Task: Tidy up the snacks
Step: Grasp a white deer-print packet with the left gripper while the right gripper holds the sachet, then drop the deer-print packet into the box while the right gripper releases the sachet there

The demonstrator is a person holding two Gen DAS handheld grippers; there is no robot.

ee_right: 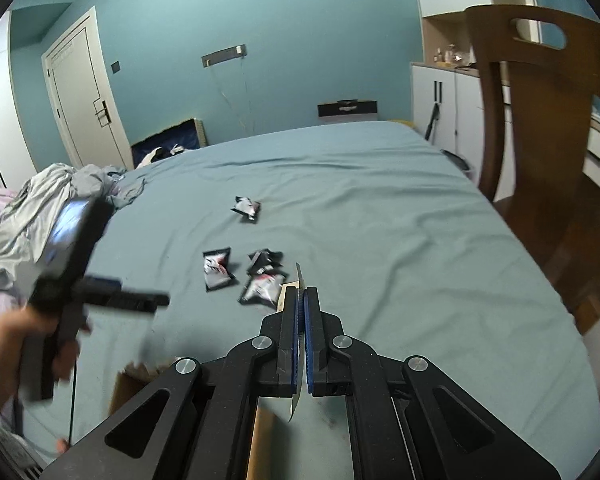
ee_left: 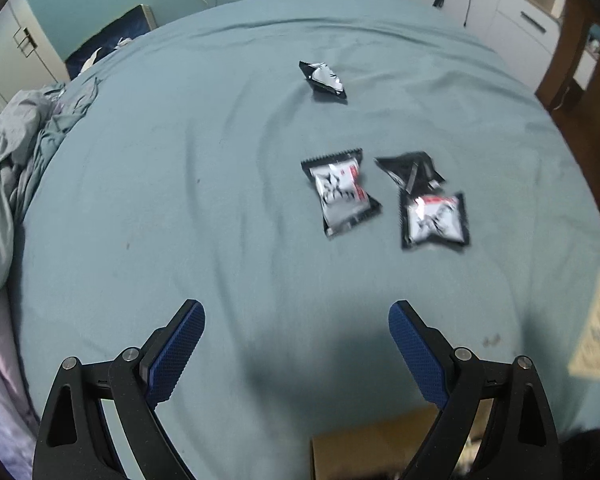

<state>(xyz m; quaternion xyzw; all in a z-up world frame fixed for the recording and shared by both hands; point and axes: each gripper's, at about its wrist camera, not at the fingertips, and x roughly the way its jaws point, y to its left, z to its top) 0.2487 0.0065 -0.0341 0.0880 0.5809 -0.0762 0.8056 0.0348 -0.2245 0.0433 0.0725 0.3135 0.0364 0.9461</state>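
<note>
**Thin packet clamped edge-on as more wait on the bed**

Your right gripper [ee_right: 301, 300] has its jaws together on a thin packet [ee_right: 299, 280], seen edge-on as a pale sliver running up between the blue pads [ee_right: 309, 340] and out past the tips. Your left gripper [ee_left: 296, 322] hangs over the bed [ee_left: 180, 160] with its jaws wide apart and nothing between them.

Four more snacks lie on the sheet ahead: two [ee_left: 342, 192] [ee_left: 436, 218] face up just beside each other, a dark one [ee_left: 410, 170] touching the right-hand one's far end, and a fourth [ee_left: 326, 80] well apart, farther up the bed. A cardboard box [ee_left: 372, 448] sits at the near edge below your left gripper.

These look light and soft, probably crinkly foil with a small puffed middle, so expect them to flex and slide on the sheet rather than resist. Take them by the flat serrated end seal, not the pillow, where the contents might crush. Each is black-edged with a white panel, black markings and a red patch; motion blur hides any lettering.
</note>
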